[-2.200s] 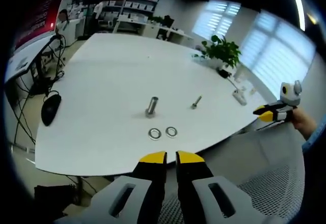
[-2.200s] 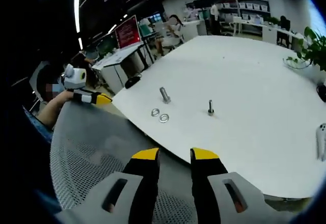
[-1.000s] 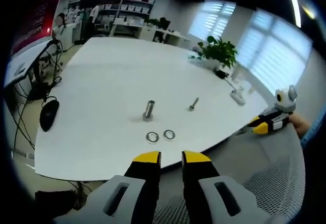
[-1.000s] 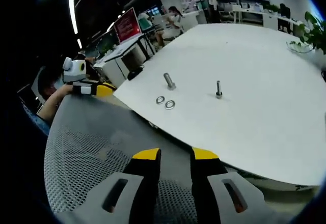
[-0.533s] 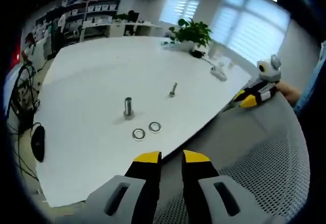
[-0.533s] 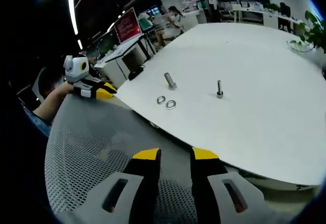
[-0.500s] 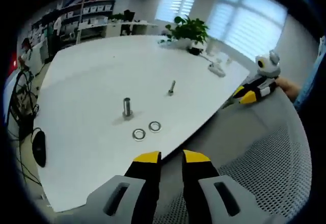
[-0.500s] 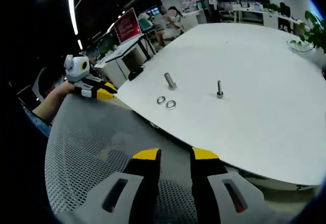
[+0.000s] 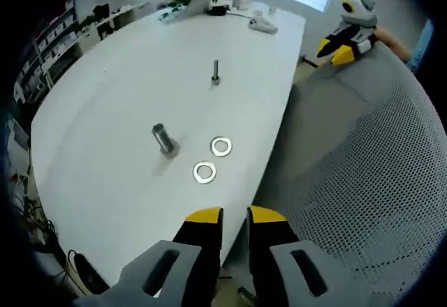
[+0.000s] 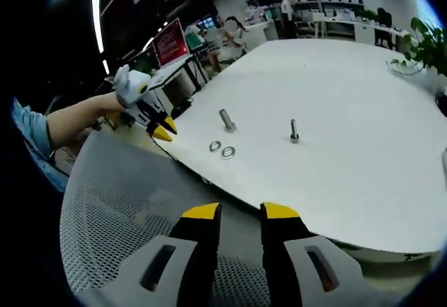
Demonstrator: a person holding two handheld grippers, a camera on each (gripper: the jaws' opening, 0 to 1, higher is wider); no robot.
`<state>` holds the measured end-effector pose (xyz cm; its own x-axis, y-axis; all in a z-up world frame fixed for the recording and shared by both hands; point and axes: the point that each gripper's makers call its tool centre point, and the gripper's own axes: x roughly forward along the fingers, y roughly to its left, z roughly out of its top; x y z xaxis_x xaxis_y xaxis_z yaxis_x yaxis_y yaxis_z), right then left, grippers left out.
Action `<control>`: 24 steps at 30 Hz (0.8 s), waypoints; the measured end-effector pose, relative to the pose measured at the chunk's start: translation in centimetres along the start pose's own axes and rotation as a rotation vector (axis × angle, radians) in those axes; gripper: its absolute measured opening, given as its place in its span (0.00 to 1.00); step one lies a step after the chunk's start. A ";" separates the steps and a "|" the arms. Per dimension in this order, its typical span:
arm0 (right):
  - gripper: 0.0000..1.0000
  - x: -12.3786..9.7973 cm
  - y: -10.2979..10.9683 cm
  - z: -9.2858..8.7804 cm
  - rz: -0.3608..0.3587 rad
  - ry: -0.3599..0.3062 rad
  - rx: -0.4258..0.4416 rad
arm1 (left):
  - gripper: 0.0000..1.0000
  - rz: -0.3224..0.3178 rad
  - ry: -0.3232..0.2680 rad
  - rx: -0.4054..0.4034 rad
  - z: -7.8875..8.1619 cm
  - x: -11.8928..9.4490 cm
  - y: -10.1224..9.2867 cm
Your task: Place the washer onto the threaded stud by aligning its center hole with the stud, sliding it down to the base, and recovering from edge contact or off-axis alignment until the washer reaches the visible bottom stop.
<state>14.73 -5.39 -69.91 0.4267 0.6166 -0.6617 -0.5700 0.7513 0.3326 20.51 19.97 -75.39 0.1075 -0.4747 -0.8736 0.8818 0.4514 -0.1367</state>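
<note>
Your left gripper (image 9: 232, 215) has swung over the flat silver steel washers (image 9: 204, 172) beside the upright grey threaded stud (image 9: 163, 139), both grippers' jaws slightly parted and empty; a tilted pickup would jam on the threads.

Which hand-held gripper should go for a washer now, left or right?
Left, probably. The left hand-held gripper sits just off the table edge near the two washers, jaws slightly parted. The right hand-held gripper hangs farther back over the mesh chair.
</note>
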 end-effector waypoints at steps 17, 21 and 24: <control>0.25 0.3 -0.4 -0.3 -0.008 0.021 0.014 | 0.26 -0.069 0.227 0.151 -0.5 6.0 2.9; 0.25 0.4 -0.5 -0.3 -0.010 0.025 0.016 | 0.26 -0.071 0.240 0.180 -0.1 7.2 2.9; 0.25 0.5 -0.5 -0.3 -0.012 0.027 0.015 | 0.26 -0.057 0.245 0.191 0.3 8.0 3.1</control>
<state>14.98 -5.57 -70.61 0.4140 0.6013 -0.6834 -0.5541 0.7621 0.3348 24.23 17.33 -82.64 -0.0376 -0.2886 -0.9567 0.9562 0.2679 -0.1184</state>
